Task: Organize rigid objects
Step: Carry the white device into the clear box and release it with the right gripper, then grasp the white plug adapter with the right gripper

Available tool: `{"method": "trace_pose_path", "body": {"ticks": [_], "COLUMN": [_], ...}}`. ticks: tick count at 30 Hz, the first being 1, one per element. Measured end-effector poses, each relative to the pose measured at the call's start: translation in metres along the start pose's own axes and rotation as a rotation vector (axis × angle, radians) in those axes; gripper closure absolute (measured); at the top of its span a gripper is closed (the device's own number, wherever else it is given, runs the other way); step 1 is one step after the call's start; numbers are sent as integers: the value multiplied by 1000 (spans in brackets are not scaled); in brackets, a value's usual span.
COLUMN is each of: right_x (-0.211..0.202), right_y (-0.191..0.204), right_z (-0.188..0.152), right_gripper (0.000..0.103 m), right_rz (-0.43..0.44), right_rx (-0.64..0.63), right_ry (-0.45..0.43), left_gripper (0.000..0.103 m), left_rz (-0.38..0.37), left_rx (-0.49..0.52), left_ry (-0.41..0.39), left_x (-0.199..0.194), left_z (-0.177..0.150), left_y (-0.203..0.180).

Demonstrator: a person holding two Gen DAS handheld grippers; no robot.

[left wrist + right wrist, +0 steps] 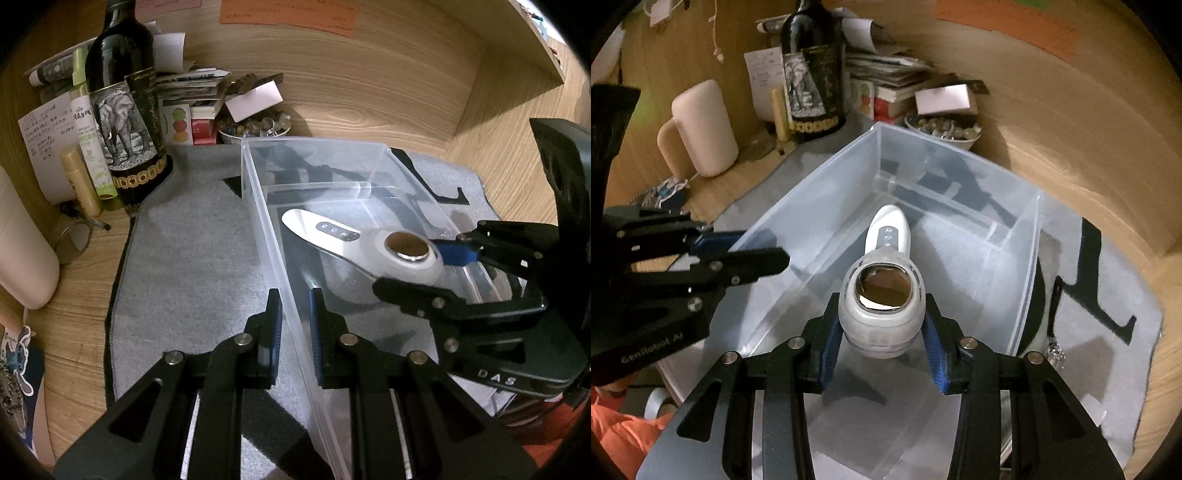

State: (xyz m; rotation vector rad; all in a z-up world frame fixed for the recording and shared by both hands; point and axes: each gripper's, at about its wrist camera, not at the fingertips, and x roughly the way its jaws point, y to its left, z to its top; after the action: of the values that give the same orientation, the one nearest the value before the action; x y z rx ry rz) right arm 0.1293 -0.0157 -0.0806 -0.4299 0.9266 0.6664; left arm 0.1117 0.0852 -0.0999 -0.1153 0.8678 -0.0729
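A clear plastic storage box stands on a grey mat; it also shows in the right wrist view. My left gripper is shut on the box's left wall, one finger on each side; it shows at the left of the right wrist view. My right gripper is shut on the round head of a white handheld device with a metal disc face and small buttons, held inside the box. The device and right gripper also show in the left wrist view.
A dark wine bottle with an elephant label, a green spray bottle, a gold tube, papers and small boxes, and a bowl of stones crowd the back left. A pink mug stands left. A wooden wall rises behind.
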Motion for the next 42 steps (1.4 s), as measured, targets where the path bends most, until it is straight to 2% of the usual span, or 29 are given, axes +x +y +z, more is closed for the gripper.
{"method": "trace_pose_path", "body": {"ticks": [2,6,9,15,20,25,33,38,40,42], "right_x": [-3,-22,-39,-71,-83,-80,-47,-36,-34,-32], "right_y": [1,-4,-11,-40,-73,-105,-141,-158,-163,-166], "right_z": [-3,-5,-6,-12,-27,-50,-88,-99,-101,-101], "right_gripper": [60,44,39,23,22,22,22,23,25,32], "right_rz": [-2,-30,-62,-162,-249,-309,-291,-265,-250,-230], "right_rx": [-5,-1,13,79,165,255,393,466,489,507], "right_ry": [-2,-69,-120,-207,-212,-166,-44,-17,-17,-10], "left_gripper": [88,88,88,88,88,88,88,88,88,88], "left_rz": [2,4,3,4,5,10,17,37,42,44], "left_rx": [1,1,0,-3,-4,1,3,14,16,14], "left_ry": [1,3,4,12,16,22,24,27,27,27], "left_x": [0,0,0,0,0,1,1,3,3,3], "left_z": [0,0,1,-1,0,1,3,4,4,4], "left_y": [0,-1,-1,0,0,-1,-2,-5,-5,-6]}}
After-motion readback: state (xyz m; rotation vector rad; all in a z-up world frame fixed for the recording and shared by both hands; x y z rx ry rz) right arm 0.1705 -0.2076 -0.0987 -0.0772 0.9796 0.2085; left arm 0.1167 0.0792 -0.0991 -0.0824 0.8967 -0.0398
